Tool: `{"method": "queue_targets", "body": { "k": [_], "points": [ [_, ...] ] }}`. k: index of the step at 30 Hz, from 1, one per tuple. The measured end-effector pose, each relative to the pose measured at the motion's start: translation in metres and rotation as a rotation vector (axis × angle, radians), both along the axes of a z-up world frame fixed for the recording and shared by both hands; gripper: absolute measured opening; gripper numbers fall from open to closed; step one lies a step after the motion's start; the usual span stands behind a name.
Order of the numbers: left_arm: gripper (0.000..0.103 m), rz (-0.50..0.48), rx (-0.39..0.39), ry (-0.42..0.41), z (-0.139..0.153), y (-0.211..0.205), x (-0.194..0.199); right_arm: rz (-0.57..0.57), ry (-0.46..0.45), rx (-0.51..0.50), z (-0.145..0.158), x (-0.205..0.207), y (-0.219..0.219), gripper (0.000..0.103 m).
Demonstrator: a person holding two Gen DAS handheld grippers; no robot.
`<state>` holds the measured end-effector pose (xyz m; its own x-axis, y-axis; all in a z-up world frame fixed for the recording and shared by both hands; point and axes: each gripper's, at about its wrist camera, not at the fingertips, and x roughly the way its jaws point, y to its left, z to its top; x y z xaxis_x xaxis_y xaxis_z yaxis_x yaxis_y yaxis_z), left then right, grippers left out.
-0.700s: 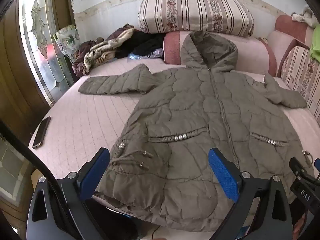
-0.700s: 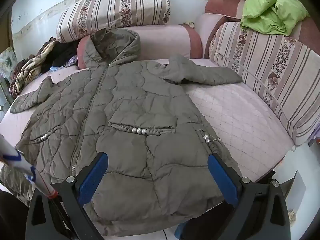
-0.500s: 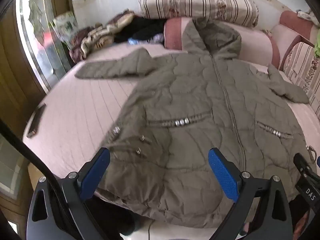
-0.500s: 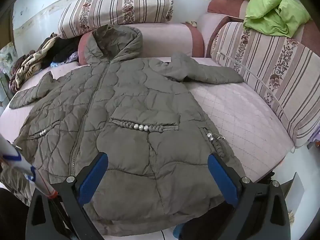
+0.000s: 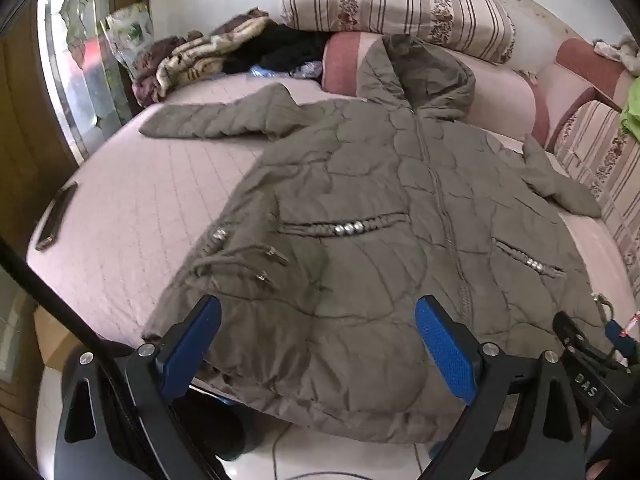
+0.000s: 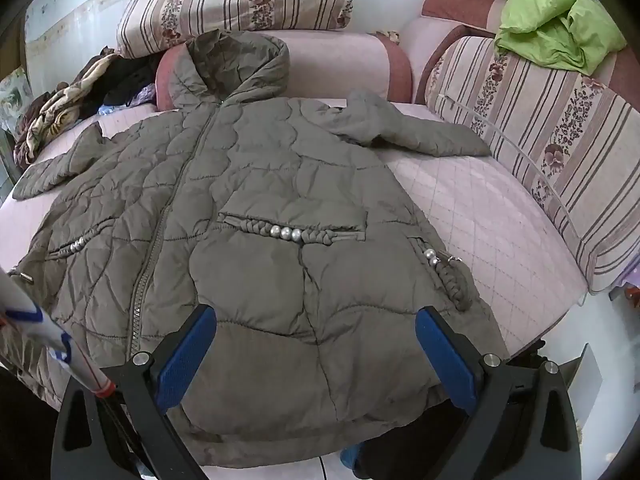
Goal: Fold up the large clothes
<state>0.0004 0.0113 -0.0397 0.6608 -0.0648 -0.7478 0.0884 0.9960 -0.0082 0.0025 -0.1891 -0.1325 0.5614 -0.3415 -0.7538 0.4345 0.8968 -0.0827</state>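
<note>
Bedroom corner; pink quilted bed (image 5: 132, 216) ringed by striped bolsters.
Olive quilted coat (image 5: 360, 208) lay face up, zipped, filling bed centre; hood propped on bolster at head edge, hem draped over near edge. Both sleeves spread outward, likely flattened ready for folding; no fold made yet.
Left gripper (image 5: 318, 350) and right gripper (image 6: 316, 354) hovered above hem, jaws spread wide, pinching nothing.
Phone (image 5: 56, 216) near left edge.
Clothes heap (image 5: 208, 56) at far left corner.

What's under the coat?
The coat lies spread flat on a pink quilted bed cover; its hem hangs over the near edge. Whatever else lies beneath is covered.
</note>
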Motion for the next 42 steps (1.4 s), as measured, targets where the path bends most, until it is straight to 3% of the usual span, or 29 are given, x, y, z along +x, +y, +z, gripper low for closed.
{"method": "queue_targets", "body": {
  "k": [3,10,18,28,36,42],
  "points": [
    [0.097,-0.002,0.042,-0.027,0.001,-0.004,-0.003,0.001,-0.001,-0.003,-0.001,0.000,0.002,0.101],
    [0.097,-0.041,0.034,0.046,-0.006,-0.008,-0.001,0.011,0.003,-0.012,-0.001,-0.001,0.003,0.101],
    [0.097,-0.033,0.052,-0.015,-0.002,-0.007,-0.006,0.002,0.007,-0.010,-0.002,-0.003,0.002,0.101],
    [0.097,-0.066,0.102,0.032,-0.008,-0.015,-0.008,0.012,0.002,-0.026,0.001,-0.006,0.007,0.101],
    [0.097,-0.037,0.165,-0.032,-0.001,-0.013,-0.013,0.019,0.000,-0.040,0.005,-0.008,0.012,0.101],
    [0.097,-0.005,0.152,-0.039,0.007,-0.001,-0.008,0.026,0.002,-0.050,0.006,-0.008,0.016,0.101]
  ]
}}
